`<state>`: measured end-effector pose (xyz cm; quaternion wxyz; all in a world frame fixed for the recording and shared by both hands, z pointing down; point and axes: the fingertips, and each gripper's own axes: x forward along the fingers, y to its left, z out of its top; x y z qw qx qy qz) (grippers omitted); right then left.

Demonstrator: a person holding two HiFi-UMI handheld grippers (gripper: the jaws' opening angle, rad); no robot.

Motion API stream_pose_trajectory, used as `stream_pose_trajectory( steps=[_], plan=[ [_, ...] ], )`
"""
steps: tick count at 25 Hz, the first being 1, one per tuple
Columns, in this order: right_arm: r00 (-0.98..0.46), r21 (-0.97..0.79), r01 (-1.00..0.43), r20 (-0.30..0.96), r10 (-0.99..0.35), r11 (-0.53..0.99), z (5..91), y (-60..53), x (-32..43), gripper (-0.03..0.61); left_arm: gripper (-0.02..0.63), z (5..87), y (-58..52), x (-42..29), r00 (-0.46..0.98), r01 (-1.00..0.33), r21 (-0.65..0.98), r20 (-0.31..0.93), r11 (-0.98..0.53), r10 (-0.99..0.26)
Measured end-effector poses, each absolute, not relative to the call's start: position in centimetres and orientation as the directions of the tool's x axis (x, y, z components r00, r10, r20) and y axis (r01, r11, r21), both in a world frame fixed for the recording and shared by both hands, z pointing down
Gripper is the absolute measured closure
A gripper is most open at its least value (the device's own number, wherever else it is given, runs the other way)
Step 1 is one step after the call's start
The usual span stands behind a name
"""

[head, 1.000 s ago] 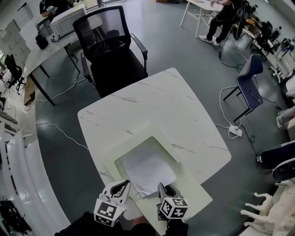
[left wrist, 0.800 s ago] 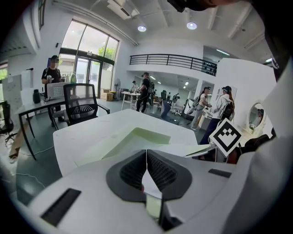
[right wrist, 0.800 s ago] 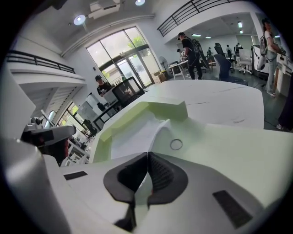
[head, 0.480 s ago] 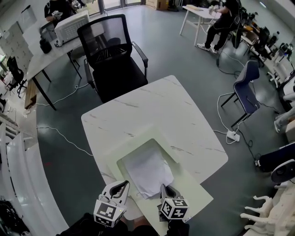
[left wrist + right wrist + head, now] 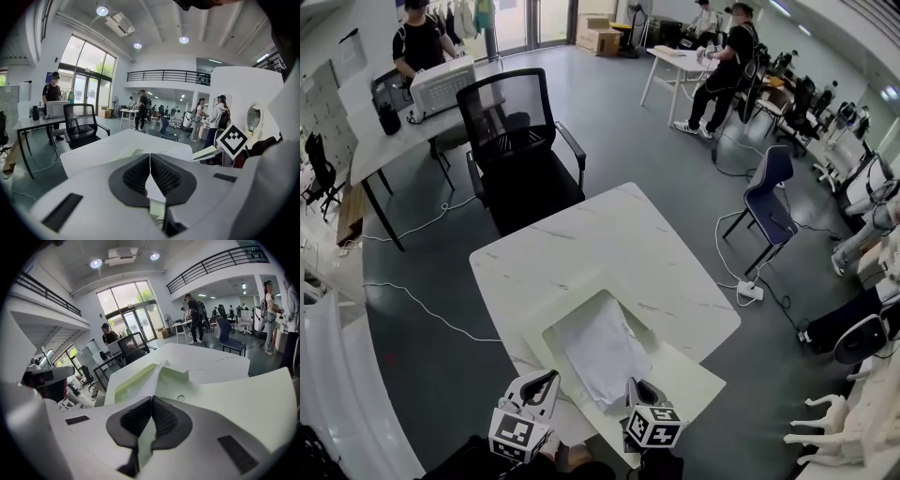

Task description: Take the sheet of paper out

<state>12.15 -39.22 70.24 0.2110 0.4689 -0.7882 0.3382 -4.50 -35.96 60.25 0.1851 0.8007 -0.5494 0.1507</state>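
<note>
A pale green folder (image 5: 684,375) lies open on the near half of the white marble table (image 5: 581,244). Inside it is a white sheet of paper (image 5: 602,349). My left gripper (image 5: 546,378) is at the folder's near left edge, jaws shut on a thin pale edge that looks like the folder's. The left gripper view shows this gripper (image 5: 150,161) with its pads closed on it. My right gripper (image 5: 635,384) is at the paper's near right corner. In the right gripper view the gripper (image 5: 151,404) is shut on a thin sheet that runs on into the paper (image 5: 140,387).
A black mesh office chair (image 5: 520,141) stands at the table's far side and a blue chair (image 5: 766,192) to the right. Cables cross the grey floor. A desk (image 5: 384,131) stands at the far left, and people stand at the back of the room.
The head view has swung up and takes in more of the room. Both grippers keep their places at the folder's near end, and the table sits a little further right in the view.
</note>
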Motion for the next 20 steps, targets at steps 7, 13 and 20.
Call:
stream_pose_trajectory(
  steps=[7, 13, 20],
  plan=[
    [-0.421, -0.295, -0.906, 0.579, -0.698, 0.303, 63.0, -33.6, 12.0, 0.561, 0.589, 54.2, -30.2, -5.0, 0.412, -0.909, 0.109, 0.367, -0.402, -0.834],
    [-0.366, -0.242, -0.929, 0.505, -0.782, 0.278, 57.7, -27.8, 12.9, 0.561, 0.589, 51.1, -23.8, -4.8, 0.447, -0.892, 0.087, 0.311, -0.443, -0.839],
    [-0.317, -0.178, -0.947, 0.408, -0.856, 0.266, 52.3, -22.1, 13.3, 0.561, 0.589, 48.0, -19.2, -4.7, 0.494, -0.867, 0.063, 0.253, -0.495, -0.832]
  ],
)
